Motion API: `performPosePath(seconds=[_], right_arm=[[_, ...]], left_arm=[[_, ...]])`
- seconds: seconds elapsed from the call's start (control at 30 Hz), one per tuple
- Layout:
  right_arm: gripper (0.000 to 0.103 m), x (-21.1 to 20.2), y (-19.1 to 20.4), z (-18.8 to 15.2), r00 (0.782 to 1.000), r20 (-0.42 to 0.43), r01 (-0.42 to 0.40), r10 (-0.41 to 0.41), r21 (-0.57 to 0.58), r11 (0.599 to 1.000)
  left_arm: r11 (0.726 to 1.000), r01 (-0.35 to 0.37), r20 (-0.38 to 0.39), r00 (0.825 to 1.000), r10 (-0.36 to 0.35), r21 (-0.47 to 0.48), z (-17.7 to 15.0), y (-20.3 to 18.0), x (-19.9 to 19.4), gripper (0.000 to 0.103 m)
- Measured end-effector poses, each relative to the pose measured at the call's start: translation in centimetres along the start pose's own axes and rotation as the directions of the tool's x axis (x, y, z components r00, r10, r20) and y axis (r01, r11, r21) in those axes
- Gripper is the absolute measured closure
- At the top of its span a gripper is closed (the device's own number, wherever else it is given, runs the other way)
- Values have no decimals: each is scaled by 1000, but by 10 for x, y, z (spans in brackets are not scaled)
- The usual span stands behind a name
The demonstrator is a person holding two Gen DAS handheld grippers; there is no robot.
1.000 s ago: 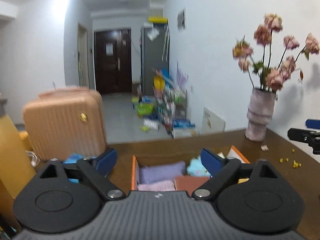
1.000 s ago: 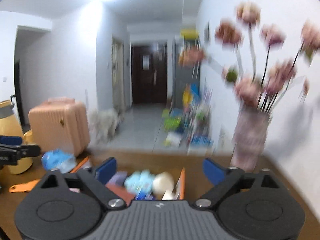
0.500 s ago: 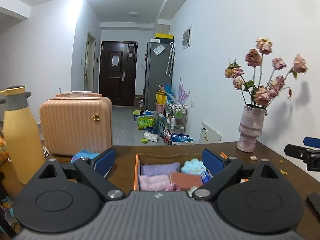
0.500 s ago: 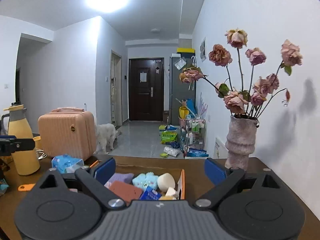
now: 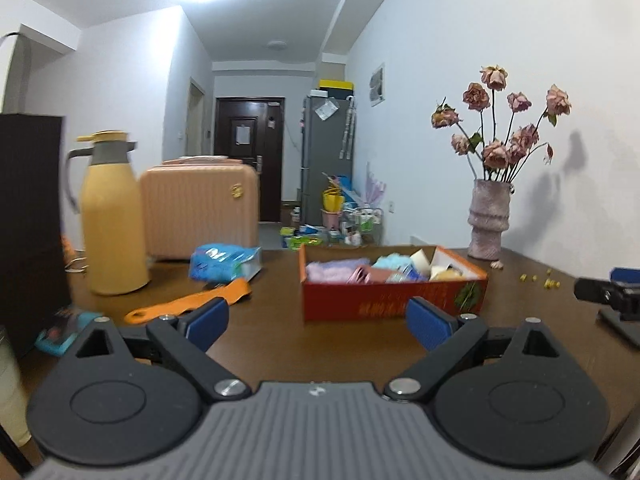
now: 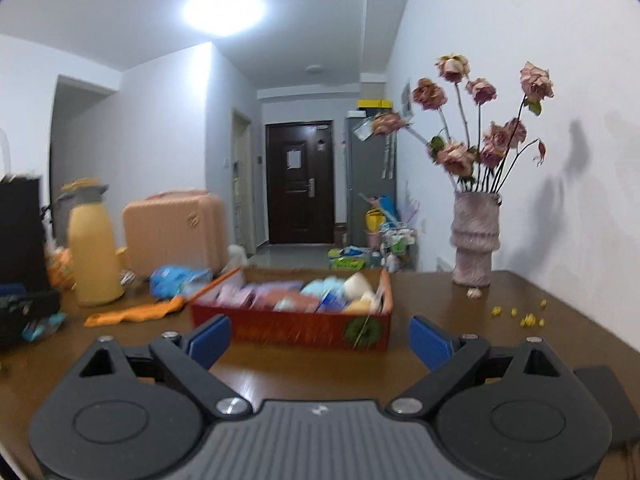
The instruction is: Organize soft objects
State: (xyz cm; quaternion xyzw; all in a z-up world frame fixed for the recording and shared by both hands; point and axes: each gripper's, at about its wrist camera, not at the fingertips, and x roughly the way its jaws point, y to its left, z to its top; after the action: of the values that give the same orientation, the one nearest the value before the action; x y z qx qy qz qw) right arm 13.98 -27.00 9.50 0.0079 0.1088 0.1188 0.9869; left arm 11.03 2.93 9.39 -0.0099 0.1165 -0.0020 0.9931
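Black linkages, grey ribbed body — blue jaws.

Right gripper [image 6: 319, 336] hangs low over the brown desk [image 6: 460, 312], jaws spread wide with nothing between them. Just ahead sits the red box [image 6: 292, 328], packed with soft things: lilac cloths [image 6: 256, 292], a pale blue fluffy piece [image 6: 326, 286], a cream sponge [image 6: 358, 284]. To its left lie an orange strip [image 6: 132, 314] and a blue packet [image 6: 180, 278]. The yellow flask [image 6: 94, 254] is blurred. A vase [image 6: 474, 240] of dried roses stands far right.

Yellow thermos [image 5: 112, 216], peach suitcase [image 5: 200, 208], vase of dried roses [image 5: 489, 220], orange strap [image 5: 188, 304] on table [image 5: 320, 344]
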Motion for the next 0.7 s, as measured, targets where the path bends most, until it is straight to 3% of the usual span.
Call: performPosePath(seconds=[0.07,0.2,0.33,0.47,0.7], right_arm=[[7,-14,11,-22,1000,-28,2,-2,-5,1000],[7,-53,35,-66,998,-59,9,-8,20,1000],[7,-95,53,-95,997,-76,0,5,64,998],[7,-120,71,-111,998,-59,-22,23,18,1000],[4,-121,75,-112,997,-72,-15,15,8,1000]], left_arm=[[999,-35,-17,999,35,-16,-18,2,-19,6],[997,-37,-61,998,33,-61,-53,5,-61,5],[1000,7,-106,994,-7,-3,-75,-6,-93,2],[999,-1,-98,995,5,38,-84,-10,-117,0],[1000,-23,-130,991,25,19,-87,-10,-113,0]])
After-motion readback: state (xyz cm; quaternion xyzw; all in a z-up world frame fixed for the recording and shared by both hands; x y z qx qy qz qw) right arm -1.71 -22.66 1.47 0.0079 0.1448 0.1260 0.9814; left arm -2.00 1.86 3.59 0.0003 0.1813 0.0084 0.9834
